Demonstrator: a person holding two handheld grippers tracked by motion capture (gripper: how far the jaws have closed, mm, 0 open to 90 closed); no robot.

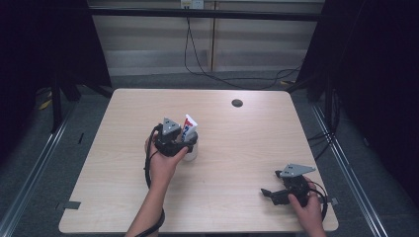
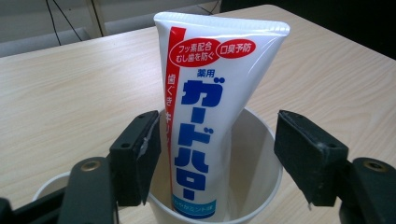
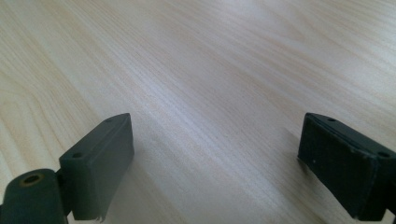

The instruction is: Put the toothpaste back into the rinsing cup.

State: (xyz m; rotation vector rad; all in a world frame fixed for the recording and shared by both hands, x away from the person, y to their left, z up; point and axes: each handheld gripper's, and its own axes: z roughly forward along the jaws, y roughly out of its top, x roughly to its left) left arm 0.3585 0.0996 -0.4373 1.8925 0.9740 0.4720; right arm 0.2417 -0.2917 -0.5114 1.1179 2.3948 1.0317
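On table (image 1: 237, 148), left of centre: white cup (image 2: 261, 154) stood upright, toothpaste tube (image 2: 210, 121) leaned inside, long axis near vertical, cap down. Left gripper (image 2: 217, 154) placed astride tube, jaws wide, pads clear of it. Right gripper (image 3: 215, 163) rested well apart, jaws wide, nothing held.

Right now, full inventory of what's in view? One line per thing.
toothpaste tube: 1, white with red stripe and blue lettering, standing cap-down in the cup, leaning on its rim
cup: 1, white, left of table centre
table: 1, light wood, dark round hole near far edge
cables: several, black, on the floor beyond the table
left tongs: 1, black, open on either side of the tube and cup, pads not touching
right tongs: 1, black, open over bare table near the front right corner
hands: 2, one holding each tongs
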